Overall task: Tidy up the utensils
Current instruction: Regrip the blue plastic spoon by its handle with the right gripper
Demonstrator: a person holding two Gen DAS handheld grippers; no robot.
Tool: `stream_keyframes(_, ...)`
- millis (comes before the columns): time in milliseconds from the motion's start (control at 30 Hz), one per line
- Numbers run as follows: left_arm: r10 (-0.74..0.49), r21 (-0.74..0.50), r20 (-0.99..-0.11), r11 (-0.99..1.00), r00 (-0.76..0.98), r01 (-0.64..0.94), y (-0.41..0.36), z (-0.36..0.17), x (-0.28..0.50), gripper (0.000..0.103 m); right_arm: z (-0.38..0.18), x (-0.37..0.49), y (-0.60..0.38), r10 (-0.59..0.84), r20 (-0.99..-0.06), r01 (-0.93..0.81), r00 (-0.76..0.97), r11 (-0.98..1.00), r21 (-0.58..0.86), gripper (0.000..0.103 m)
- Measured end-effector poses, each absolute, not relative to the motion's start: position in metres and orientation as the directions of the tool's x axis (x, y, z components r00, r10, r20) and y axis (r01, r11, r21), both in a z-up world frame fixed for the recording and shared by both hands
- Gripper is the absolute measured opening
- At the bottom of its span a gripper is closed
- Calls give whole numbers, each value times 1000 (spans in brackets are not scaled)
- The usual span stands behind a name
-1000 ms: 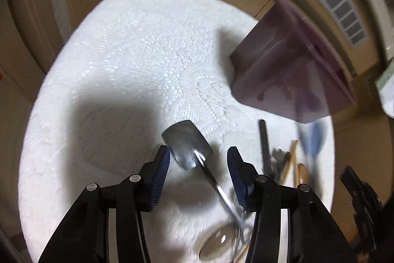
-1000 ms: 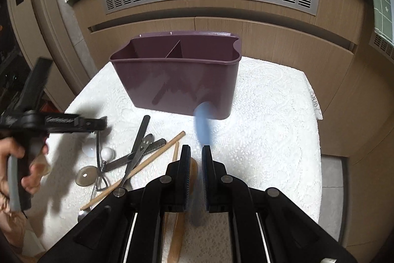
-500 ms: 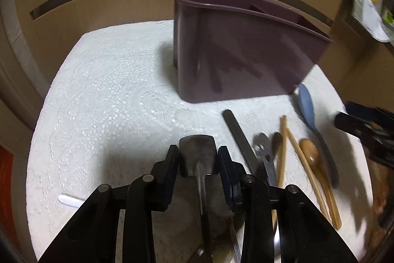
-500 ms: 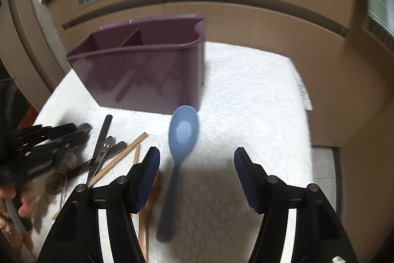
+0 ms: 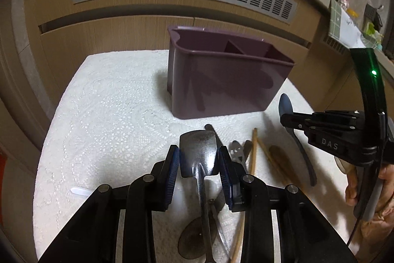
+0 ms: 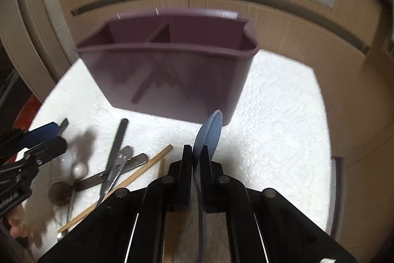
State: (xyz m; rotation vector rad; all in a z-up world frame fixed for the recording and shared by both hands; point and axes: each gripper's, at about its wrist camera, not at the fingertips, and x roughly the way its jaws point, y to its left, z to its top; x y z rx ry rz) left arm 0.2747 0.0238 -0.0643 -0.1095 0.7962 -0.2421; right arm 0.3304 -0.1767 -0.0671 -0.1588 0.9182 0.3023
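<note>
— Since a moment ago, your right gripper [image 6: 197, 159] has closed its fingers on the blue spoon [image 6: 209, 133]; left gripper [image 5: 199, 164] clamps the metal spatula [image 5: 198, 152].

— And the purple caddy [image 5: 221, 85]?

— Both visible compartments look empty; their floors are hidden. It stands on the table [image 5: 110, 115].

From the left wrist we look forward and down at the purple caddy [image 5: 221, 80], seeing it to its left. From the right wrist we face its long front closer in [image 6: 167, 75] (this view is blurred). Both views share the caddy.
</note>
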Motion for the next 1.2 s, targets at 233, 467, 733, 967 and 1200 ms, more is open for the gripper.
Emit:
stream_keyframes(233,-261,-209,-723,965,640,158,21,-65,273,33,-56,315,-191,225,-787,-348,574,937,13,4)
stream_keyframes(467,-274,-195,-671,962,689,193,15,-49,258,33,-41,290,-199,255,-758,-341,600,939,46,4)
stream_keyframes(733,-282,-183,-630,959,723,215,12,-30,244,32,-18,274,-202,286,-708,-359,645,932,49,4)
stream_keyframes(967,-284,-178,-623,959,729,222,11,-26,238,32,-40,283,-197,237,-758,-386,607,922,-21,56)
stream_keyframes(1200,-293,-184,-627,956,721,229,14,-29,237,32,-76,313,-168,323,-809,-518,490,855,28,63)
